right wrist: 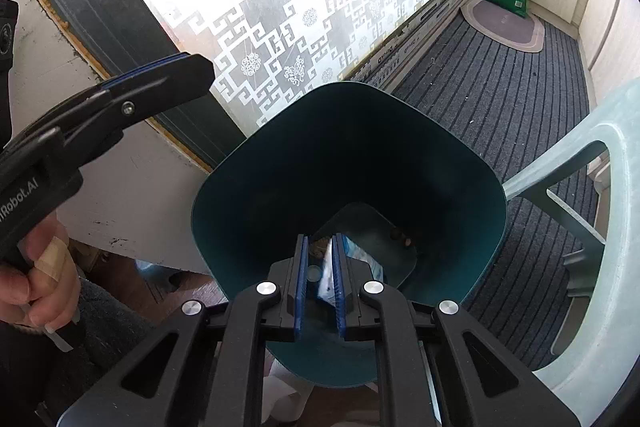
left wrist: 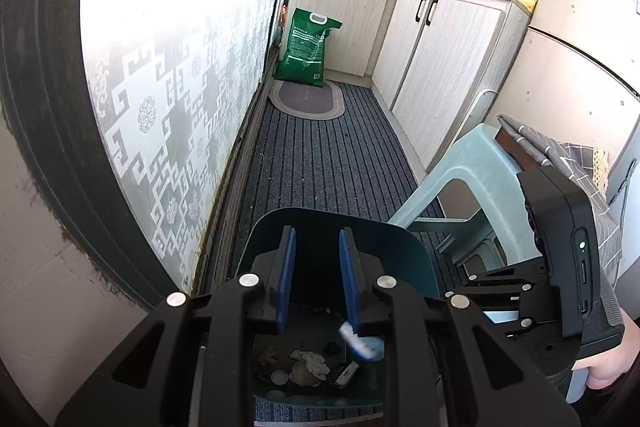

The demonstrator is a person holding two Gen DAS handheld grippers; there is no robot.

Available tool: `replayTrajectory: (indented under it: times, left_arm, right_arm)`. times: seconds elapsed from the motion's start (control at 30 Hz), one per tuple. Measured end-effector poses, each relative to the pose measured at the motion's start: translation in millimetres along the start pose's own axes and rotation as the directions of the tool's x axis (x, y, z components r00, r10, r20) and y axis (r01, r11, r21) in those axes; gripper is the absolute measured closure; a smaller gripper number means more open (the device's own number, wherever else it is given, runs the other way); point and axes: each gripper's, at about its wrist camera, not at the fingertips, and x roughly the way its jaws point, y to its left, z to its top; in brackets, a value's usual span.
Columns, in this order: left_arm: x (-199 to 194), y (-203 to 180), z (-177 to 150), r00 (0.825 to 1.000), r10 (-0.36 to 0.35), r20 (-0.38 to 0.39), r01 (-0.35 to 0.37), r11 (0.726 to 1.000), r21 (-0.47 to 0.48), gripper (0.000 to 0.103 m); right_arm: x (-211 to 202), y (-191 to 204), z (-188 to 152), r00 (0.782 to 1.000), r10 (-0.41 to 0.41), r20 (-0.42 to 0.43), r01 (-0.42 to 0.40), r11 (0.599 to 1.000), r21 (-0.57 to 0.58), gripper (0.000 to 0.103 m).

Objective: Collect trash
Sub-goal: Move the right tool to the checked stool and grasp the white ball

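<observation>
The right gripper (right wrist: 320, 247) points steeply down into the mouth of a dark teal plastic bin (right wrist: 248, 203), its two flat blue ribbed pads standing only a narrow slit apart. A crinkled white-and-blue wrapper (right wrist: 326, 279) sits in that slit against the right-hand pad; whether the pads press on it or it is already loose cannot be told. In the left wrist view the same wrapper (left wrist: 362, 341) shows as a blurred pale scrap over the bin's inside.

The left gripper (left wrist: 316, 247) hangs above the bin's near rim with its blue pads a modest gap apart and nothing between them. From the right wrist view it (right wrist: 192, 61) appears side-on, matte black, gripped by a hand (right wrist: 40, 275) with a tan plaster on one finger.

The bin (left wrist: 400, 247) has smooth walls and a rounded-square opening (its rim looks thin and slightly flexed). On its floor lie crumpled tissue (left wrist: 310, 361), a small pale round lid, a dark wrapper and some brownish bits.

Beside the bin stands a pale green moulded plastic stool (right wrist: 592, 211) on a grey ribbed carpet (left wrist: 320, 163) with dark stripes. Further off an oval mat (left wrist: 308, 99) holds a glossy green sack (left wrist: 306, 47), upright against wood-grain cabinets (left wrist: 440, 67). Frosted glass (right wrist: 288, 39) with an angular fret pattern runs along the left.
</observation>
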Motion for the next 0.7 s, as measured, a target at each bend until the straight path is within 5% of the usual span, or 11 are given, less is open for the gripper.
replayTrajectory:
  times: [0.33,0.7]
  left_arm:
    - [-30,-21,36,0.991,-0.060,0.116,0.066,0.996,-0.051,0.080]
    - [-11,-59,60,0.987,-0.076,0.144,0.080,0.997,-0.023,0.078]
  right_arm:
    - [-42,6,14,0.997,0.018,0.070,-0.016,1.000,-0.026,0.092]
    - [-142,-26,32,0.967,-0.090,0.237,0.101,0.994,-0.034,0.091]
